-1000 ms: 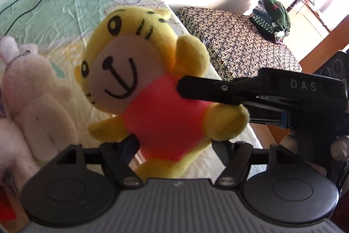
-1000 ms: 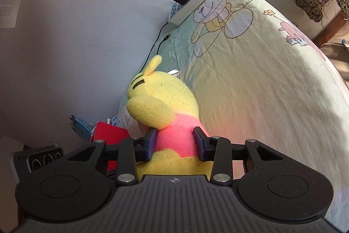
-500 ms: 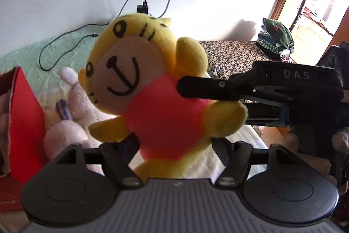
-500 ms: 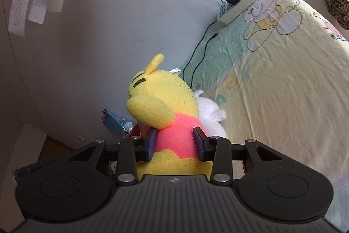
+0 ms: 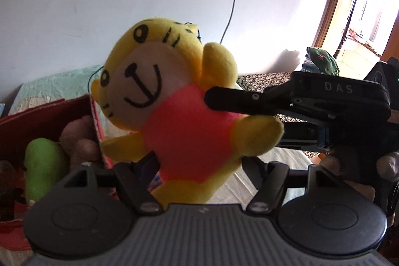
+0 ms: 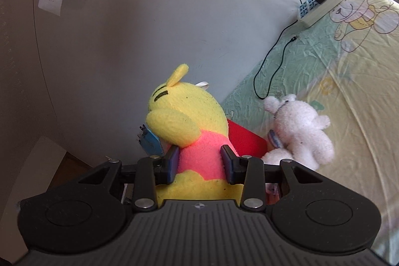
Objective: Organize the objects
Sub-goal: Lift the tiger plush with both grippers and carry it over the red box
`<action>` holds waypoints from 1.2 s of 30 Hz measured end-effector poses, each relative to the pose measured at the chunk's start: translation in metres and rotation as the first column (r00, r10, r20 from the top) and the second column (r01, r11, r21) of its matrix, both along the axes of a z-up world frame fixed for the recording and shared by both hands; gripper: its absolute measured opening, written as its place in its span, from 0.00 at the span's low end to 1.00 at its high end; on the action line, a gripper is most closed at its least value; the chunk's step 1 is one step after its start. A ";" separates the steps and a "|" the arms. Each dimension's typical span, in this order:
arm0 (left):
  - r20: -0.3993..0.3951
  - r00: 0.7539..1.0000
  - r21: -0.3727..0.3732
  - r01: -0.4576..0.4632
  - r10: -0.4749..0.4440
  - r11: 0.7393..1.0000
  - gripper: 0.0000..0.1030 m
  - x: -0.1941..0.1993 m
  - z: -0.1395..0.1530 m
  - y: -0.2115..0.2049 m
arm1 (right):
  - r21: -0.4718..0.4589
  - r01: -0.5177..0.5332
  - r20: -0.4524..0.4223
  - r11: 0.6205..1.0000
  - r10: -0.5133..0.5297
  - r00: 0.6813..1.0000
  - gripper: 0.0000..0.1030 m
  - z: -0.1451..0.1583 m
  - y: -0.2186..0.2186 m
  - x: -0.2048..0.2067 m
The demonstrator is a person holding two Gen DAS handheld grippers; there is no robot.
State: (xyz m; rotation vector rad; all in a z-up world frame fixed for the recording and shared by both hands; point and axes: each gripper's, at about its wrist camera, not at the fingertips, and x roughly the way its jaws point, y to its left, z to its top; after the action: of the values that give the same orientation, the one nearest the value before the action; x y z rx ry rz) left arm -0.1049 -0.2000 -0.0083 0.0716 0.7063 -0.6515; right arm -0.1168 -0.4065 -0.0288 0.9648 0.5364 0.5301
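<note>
Item: yellow plush tiger (image 5: 174,101), red shirt, held in the air above the bed (image 6: 349,91), with your left tool (image 5: 199,163) clamped across its lower body and your right tool (image 6: 199,161) clamped at its waist. Beside it: red box (image 5: 49,116) already holding soft toys. Outstanding, by my reading: the tiger is not yet boxed, and a white plush bunny (image 6: 299,131) lies on the bed.

One yellow plush tiger (image 5: 174,96), one white plush bunny (image 6: 299,131), one red box (image 5: 45,121), one power strip (image 6: 321,4).
</note>
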 end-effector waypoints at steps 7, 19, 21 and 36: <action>0.032 0.997 -0.022 -0.076 0.077 0.997 0.69 0.012 0.014 0.074 | 0.012 -0.044 0.041 0.999 0.044 0.998 0.38 0.014 0.068 0.024; 0.028 0.983 0.020 -0.182 0.181 0.983 0.69 0.045 0.003 0.181 | 0.036 -0.071 -0.025 0.997 0.072 0.997 0.38 0.003 0.180 0.066; 0.006 0.983 0.014 -0.184 0.184 0.983 0.70 0.054 -0.004 0.195 | 0.028 -0.064 -0.052 0.998 0.065 0.997 0.38 -0.003 0.193 0.073; -0.054 0.967 0.098 -0.244 0.250 0.965 0.72 0.084 -0.045 0.254 | -0.096 -0.081 -0.146 0.992 0.066 0.987 0.35 -0.032 0.255 0.097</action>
State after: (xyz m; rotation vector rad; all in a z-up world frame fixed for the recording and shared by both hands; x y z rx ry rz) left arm -0.0209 0.0538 -0.0530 0.0446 0.7939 -0.3832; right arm -0.0194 -0.1516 -0.0612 0.8917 0.7230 0.4975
